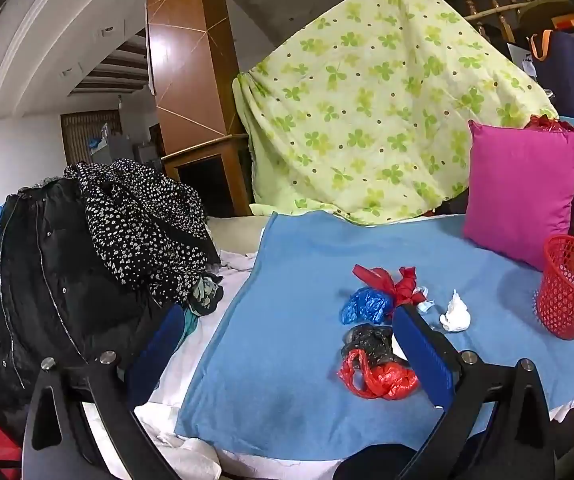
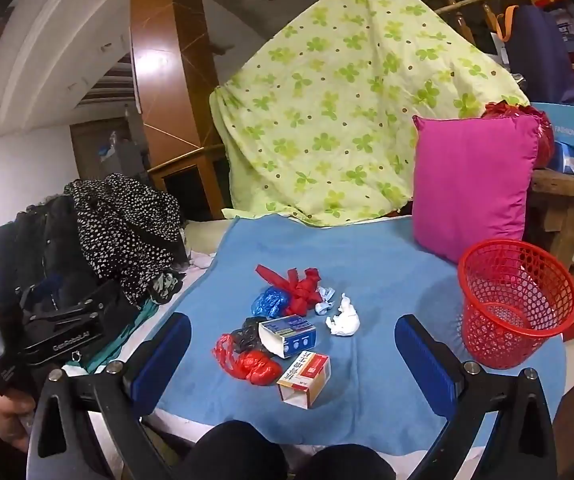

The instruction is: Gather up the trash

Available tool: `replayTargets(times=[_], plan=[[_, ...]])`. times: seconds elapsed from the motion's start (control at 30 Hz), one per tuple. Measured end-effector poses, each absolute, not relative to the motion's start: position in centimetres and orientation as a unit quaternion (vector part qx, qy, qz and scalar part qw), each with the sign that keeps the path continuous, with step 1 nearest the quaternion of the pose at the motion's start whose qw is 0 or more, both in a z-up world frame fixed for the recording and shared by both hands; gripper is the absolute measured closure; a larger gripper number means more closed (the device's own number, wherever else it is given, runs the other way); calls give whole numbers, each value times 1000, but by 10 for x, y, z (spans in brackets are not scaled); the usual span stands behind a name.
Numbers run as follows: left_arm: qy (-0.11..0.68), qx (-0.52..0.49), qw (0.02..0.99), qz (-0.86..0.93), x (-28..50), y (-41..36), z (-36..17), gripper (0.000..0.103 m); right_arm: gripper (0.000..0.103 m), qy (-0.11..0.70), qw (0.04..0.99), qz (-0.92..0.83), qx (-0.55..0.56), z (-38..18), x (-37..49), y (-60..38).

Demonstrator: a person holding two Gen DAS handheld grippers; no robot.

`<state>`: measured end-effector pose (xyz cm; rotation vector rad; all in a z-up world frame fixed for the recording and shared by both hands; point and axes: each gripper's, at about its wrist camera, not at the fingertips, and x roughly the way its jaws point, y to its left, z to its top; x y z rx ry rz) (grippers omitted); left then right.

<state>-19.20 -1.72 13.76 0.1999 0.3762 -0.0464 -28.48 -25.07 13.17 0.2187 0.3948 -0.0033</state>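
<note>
Trash lies in a loose cluster on a blue cloth (image 2: 367, 272): a red plastic bag (image 2: 251, 364), a black bag (image 2: 247, 334), a blue-and-white carton (image 2: 287, 338), a red-and-orange carton (image 2: 305, 376), a blue bag (image 2: 269, 300), a knotted red bag (image 2: 303, 290) and a white tissue wad (image 2: 343, 316). A red mesh basket (image 2: 515, 308) stands upright to their right. My right gripper (image 2: 293, 320) hovers open before the cluster. My left gripper (image 1: 287, 312) is open too, its right finger (image 1: 423, 356) covering the cartons; the red bag (image 1: 379, 380) and the basket (image 1: 571, 296) show.
A pile of dark clothes (image 1: 87, 264) fills the left of the bed. A pink cushion (image 2: 471, 188) leans behind the basket, with a green floral sheet (image 2: 347, 112) draped at the back. Boxes and a wooden bench (image 2: 567, 192) crowd the right. A hand (image 2: 7, 412) holds the left tool.
</note>
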Motion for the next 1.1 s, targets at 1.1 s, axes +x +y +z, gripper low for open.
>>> replayTargets(times=[1.1], plan=[[209, 93, 973, -21, -182, -1, 122, 0, 0, 221, 971, 18, 88, 125, -273, -215]])
